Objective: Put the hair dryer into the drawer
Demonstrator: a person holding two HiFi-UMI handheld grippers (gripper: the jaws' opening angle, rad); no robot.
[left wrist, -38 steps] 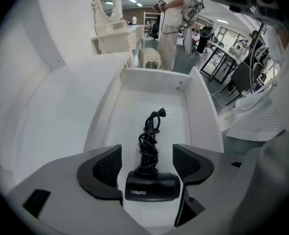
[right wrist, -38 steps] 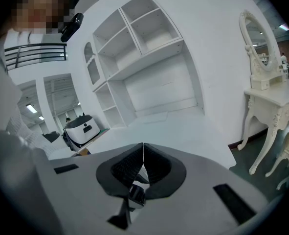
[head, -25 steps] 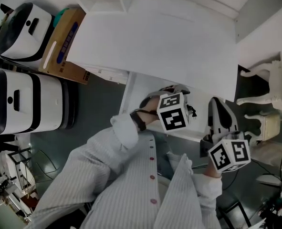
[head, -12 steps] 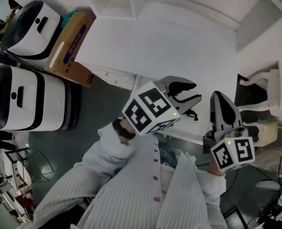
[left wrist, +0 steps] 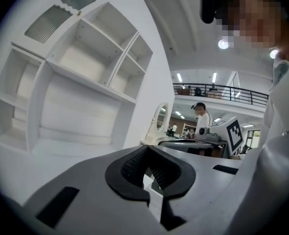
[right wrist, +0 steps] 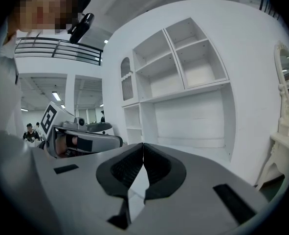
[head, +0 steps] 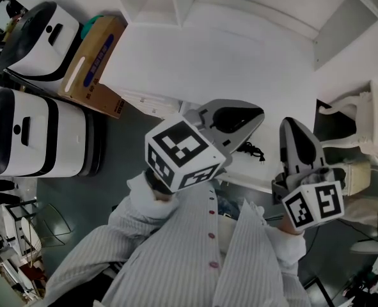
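Hair dryer cord (head: 253, 150) below my fingers (head: 232, 116) could, I think, jam the drawer (head: 247, 169); left gripper (head: 258, 114) just closed empty, right gripper (head: 291, 124) closed empty too.

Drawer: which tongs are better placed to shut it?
Probably right: both are shut and empty, but the right tongs hang lower by the drawer front; the left tongs sit high over the cord.

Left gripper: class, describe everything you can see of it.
The left gripper has a grey body with black ribbed pads. Its jaws have just closed, tips meeting, nothing between them. A cube with black-and-white square markers sits at its rear. The person holds it roughly level above the white desk's front.
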